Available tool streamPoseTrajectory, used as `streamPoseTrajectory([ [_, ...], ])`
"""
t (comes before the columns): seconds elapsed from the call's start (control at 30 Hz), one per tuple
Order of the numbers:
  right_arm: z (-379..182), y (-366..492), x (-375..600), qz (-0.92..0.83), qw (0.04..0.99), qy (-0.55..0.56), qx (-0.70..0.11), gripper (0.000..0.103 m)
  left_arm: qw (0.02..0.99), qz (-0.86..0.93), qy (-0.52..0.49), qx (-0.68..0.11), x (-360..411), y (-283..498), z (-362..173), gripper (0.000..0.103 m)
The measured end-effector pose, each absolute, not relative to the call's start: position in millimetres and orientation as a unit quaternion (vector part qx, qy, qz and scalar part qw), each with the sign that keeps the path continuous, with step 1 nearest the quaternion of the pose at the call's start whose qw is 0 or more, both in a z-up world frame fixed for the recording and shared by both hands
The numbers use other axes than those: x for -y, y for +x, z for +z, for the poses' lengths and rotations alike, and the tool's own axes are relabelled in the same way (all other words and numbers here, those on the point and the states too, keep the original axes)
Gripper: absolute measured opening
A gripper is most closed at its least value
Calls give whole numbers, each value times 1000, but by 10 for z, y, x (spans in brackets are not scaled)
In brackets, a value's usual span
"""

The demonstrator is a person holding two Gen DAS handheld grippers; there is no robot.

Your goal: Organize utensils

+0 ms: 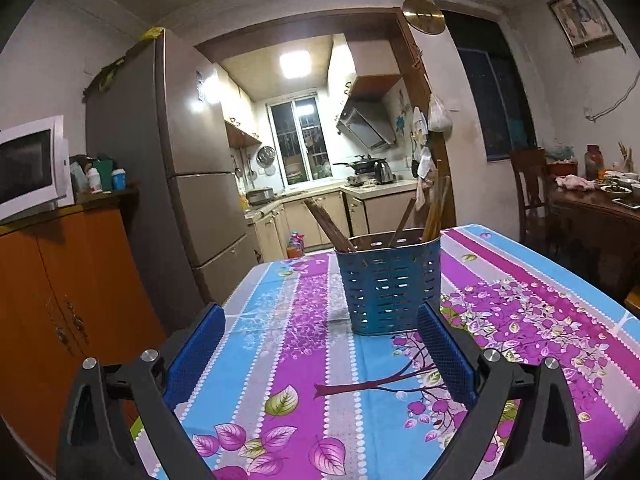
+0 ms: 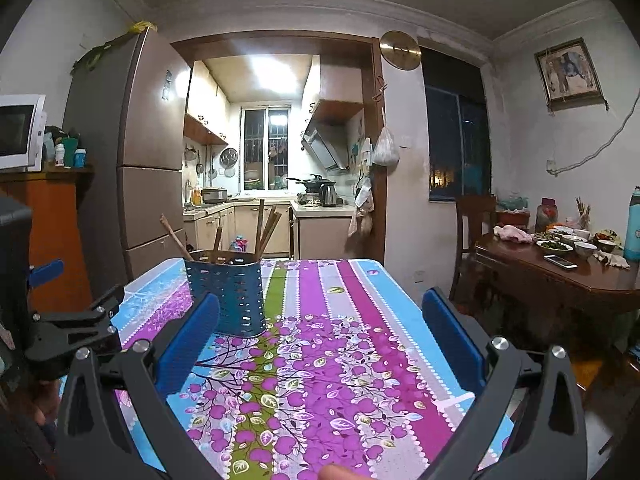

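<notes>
The blue perforated holder (image 1: 387,284) stood upright on the flowered tablecloth (image 1: 280,360), with wooden chopsticks (image 1: 328,224) leaning inside. The left gripper (image 1: 322,354) and right gripper (image 2: 320,340) were both spread apart, empty, nothing blocking between.

Left gripper (image 1: 322,330) and right gripper (image 2: 320,320) both level, jaws spread wide, holding nothing

Blue perforated utensil holder (image 1: 388,284) upright on floral tablecloth (image 1: 280,360), wooden chopsticks (image 1: 328,224) leaning out in separate clusters.
</notes>
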State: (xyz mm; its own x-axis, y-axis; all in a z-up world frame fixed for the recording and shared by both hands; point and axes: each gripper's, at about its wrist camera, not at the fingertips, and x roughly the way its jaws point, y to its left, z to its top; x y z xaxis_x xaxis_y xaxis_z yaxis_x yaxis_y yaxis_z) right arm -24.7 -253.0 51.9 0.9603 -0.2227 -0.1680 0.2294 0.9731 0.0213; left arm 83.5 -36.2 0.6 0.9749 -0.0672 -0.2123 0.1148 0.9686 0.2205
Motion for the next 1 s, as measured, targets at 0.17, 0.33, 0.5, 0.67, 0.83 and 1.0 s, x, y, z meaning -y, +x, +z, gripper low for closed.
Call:
streamPoseTrajectory([
  [0.17, 546, -271, 2542, -119, 990, 18, -77, 98, 986, -58, 110, -113, 364, 841, -6, 96],
  [0.33, 560, -262, 2497, -125, 990, 3, -71, 98, 985, -61, 115, -117, 394, 815, -19, 96],
  [0.5, 542, -230, 2464, -123, 989, -5, -77, 98, 985, -58, 120, -112, 405, 799, -27, 97],
  [0.67, 516, -204, 2417, -121, 989, -15, -87, 98, 985, -57, 114, -117, 387, 809, -26, 98],
  [0.83, 514, -197, 2408, -119, 989, -18, -88, 98, 985, -58, 113, -118, 380, 808, -19, 98],
  [1.0, 496, -162, 2401, -115, 988, -17, -97, 98, 984, -60, 120, -117, 391, 810, -27, 98],
])
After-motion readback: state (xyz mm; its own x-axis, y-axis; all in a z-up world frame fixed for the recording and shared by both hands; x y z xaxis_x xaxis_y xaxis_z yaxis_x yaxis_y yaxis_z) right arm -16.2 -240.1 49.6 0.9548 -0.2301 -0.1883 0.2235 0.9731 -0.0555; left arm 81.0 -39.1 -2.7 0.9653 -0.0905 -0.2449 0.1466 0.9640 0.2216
